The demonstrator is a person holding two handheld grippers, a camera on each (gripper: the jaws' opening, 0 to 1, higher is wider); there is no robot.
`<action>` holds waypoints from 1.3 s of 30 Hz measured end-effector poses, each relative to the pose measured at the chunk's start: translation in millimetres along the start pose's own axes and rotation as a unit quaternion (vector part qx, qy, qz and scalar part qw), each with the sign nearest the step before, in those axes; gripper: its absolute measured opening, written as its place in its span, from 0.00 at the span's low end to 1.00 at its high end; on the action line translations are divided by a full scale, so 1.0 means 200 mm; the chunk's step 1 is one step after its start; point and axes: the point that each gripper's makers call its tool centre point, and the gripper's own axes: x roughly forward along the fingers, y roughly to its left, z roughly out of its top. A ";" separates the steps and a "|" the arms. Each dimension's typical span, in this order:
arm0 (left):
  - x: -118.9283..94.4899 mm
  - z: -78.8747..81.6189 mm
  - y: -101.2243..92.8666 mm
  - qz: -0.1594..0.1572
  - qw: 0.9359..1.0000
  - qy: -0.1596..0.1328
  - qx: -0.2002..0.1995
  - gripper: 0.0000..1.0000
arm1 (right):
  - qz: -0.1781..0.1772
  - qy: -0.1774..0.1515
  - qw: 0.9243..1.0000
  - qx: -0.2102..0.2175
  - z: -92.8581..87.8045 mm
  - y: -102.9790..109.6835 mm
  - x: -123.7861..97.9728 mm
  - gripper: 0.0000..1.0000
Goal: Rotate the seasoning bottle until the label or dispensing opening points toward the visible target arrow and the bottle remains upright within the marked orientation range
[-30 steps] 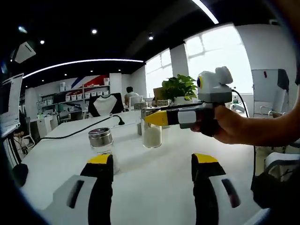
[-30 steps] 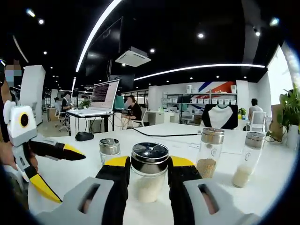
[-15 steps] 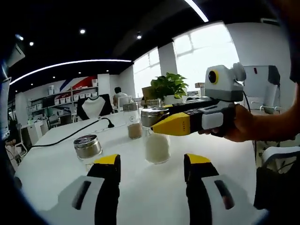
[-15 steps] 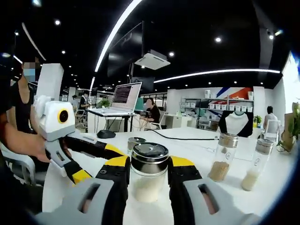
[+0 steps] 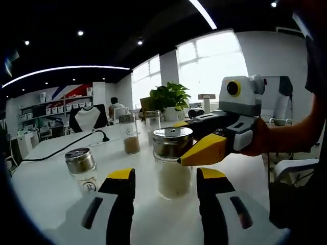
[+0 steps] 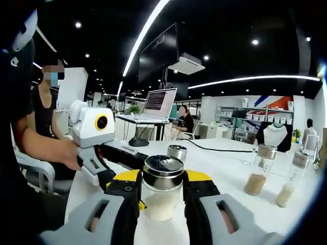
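Observation:
A glass seasoning bottle (image 6: 162,196) with white grains and a metal lid stands upright on the white table (image 6: 230,204). My right gripper (image 6: 162,178) is shut on it, one yellow-tipped jaw on each side just below the lid. In the left gripper view the same bottle (image 5: 172,176) sits just beyond my left gripper (image 5: 166,176), which is open with its tips level with the glass. The right gripper (image 5: 182,144) reaches in from the right, held by a hand. In the right gripper view the left gripper (image 6: 122,168) comes in from the left, close beside the bottle.
A short labelled bottle (image 5: 82,168) stands to the left, a brown-filled bottle (image 5: 130,137) and a potted plant (image 5: 166,97) further back. A black cable (image 5: 56,150) crosses the table. Two tall bottles (image 6: 257,171) stand right; a laptop (image 6: 158,104) and mouse (image 6: 138,142) lie behind.
My left gripper has closed in on the bottle, which now sits large between its open tips. The right gripper stays shut on the bottle; the left gripper shows nearer from the left.

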 end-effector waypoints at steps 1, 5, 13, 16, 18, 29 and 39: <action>0.00 0.00 -0.01 0.000 1.000 0.000 -0.001 0.50 | -0.001 -0.001 1.000 0.003 0.00 0.00 0.00 0.30; 0.01 -0.04 -0.04 0.014 1.000 0.021 0.007 0.50 | -0.014 -0.005 1.000 0.024 0.00 0.00 0.00 0.30; 0.03 -0.01 -0.04 0.064 0.998 0.007 0.022 0.40 | -0.045 -0.011 0.998 0.038 0.03 0.04 0.02 0.30; 0.01 0.01 -0.04 0.068 0.998 -0.007 0.004 0.34 | -0.056 -0.009 0.998 0.029 0.03 0.04 0.02 0.30; 0.01 0.00 -0.04 0.073 0.997 -0.011 0.006 0.34 | -0.054 -0.011 0.998 0.012 0.03 0.04 0.02 0.31; -0.05 0.09 -0.12 -0.033 0.997 -0.071 -0.025 0.34 | 0.017 -0.066 0.993 0.096 0.10 0.03 -0.03 0.34; -0.06 0.10 -0.14 -0.055 0.994 -0.085 -0.038 0.33 | 0.052 -0.091 0.984 0.147 0.14 0.08 -0.03 0.32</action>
